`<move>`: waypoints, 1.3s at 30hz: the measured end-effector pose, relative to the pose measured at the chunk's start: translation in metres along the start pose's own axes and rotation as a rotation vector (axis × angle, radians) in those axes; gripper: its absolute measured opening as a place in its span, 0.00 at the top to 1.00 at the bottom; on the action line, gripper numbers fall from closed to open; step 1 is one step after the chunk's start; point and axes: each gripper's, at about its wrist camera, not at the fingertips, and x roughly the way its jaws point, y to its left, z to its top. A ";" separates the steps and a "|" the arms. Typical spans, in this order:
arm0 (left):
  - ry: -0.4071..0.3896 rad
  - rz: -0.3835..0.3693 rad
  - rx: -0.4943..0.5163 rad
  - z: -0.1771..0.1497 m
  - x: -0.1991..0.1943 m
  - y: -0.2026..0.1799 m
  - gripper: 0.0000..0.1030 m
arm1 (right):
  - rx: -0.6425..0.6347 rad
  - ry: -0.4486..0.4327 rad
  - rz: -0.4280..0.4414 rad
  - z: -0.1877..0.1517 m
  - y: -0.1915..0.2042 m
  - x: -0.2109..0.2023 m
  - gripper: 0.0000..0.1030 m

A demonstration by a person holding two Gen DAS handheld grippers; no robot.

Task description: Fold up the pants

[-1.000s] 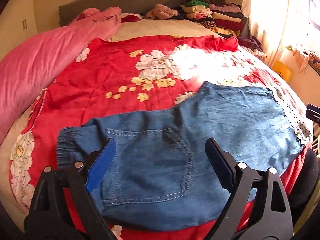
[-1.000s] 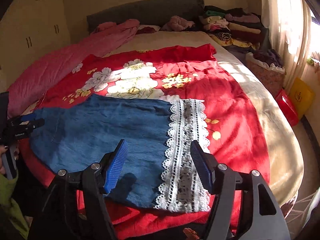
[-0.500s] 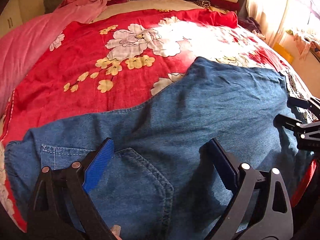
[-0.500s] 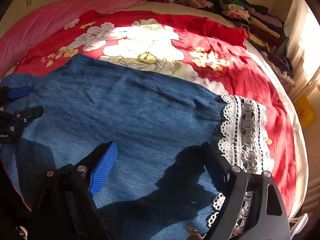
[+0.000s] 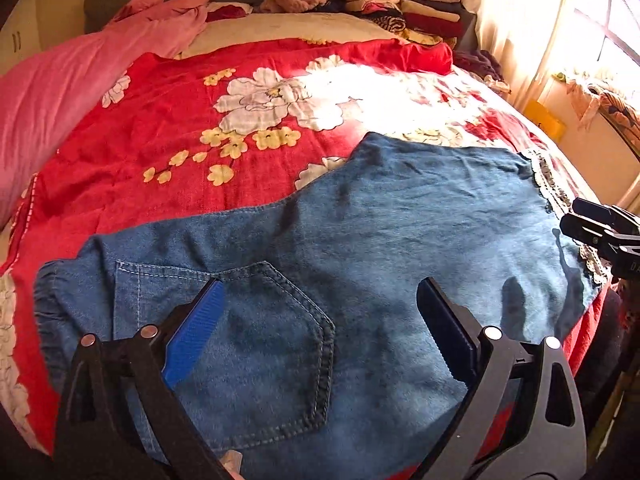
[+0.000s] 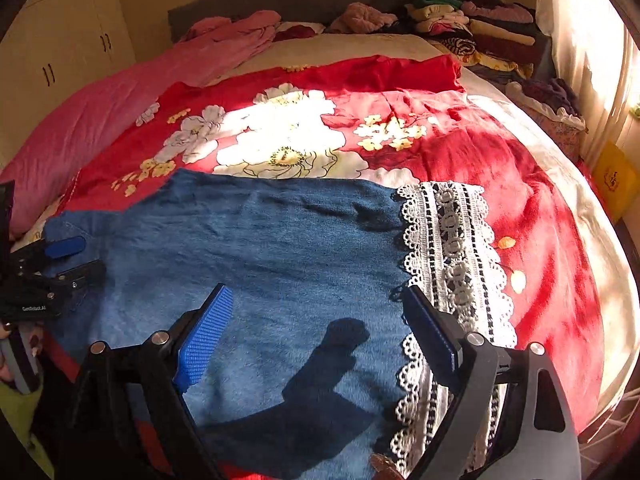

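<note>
Pants (image 5: 360, 248) lie flat on the bed (image 6: 540, 208), soft floppy denim, so we'd grab the near edge. Left gripper (image 5: 320, 328) and right gripper (image 6: 320, 328) are both opening wide, pinching nothing yet

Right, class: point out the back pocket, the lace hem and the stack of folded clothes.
back pocket (image 5: 256, 344): left wrist view, middle of the stitched denim patch.
lace hem (image 6: 452, 248): right wrist view, centre of the white lace band.
stack of folded clothes (image 6: 480, 28): right wrist view, middle of the pile.
</note>
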 end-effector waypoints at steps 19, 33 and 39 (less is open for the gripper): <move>0.054 0.074 0.103 -0.045 -0.013 -0.020 0.09 | -0.074 0.139 -0.015 -0.055 0.043 -0.001 0.09; 0.085 0.050 0.090 -0.055 -0.007 -0.014 0.09 | -0.036 0.160 0.023 -0.064 0.036 -0.007 0.08; 0.028 0.041 0.108 -0.047 -0.030 -0.024 0.09 | -0.056 0.112 -0.003 -0.061 0.038 -0.028 0.08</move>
